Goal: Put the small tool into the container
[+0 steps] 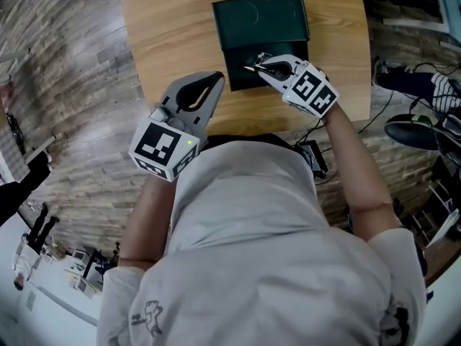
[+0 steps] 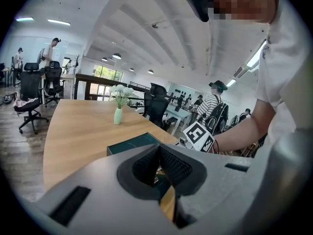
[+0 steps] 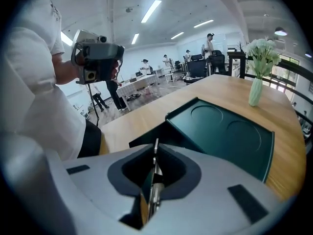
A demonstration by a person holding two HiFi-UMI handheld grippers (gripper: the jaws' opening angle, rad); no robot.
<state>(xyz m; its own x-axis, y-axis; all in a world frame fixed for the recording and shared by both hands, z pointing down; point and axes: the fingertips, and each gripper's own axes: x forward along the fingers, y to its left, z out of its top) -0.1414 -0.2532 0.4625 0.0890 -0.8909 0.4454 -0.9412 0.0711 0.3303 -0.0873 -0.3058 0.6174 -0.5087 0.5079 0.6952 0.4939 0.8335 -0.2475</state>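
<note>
metal shows between your right claw's (image 1: 265, 65) pads: the small tool (image 3: 156, 151) stands on edge there, thin and silvery, pinched in a narrow grip with its end poking out just past the tips. straight ahead of and below those tips is the dark open hollow of the green container (image 3: 230, 136). its flat lid, marked with two rings, lies further out, ahead and to the right of the claw. from your head view the claw's tips hang over the container's near part, tool pointing in. whether the tool touches the container you cannot tell.

your left claw (image 1: 215, 78) sits beside the right one, to its left, at the near edge of the wooden table (image 1: 166, 34). its tips are drawn together with nothing between them. the container lies ahead of it and to its right, near but apart. a small green vase (image 2: 118, 115) of white flowers stands well beyond both claws.
</note>
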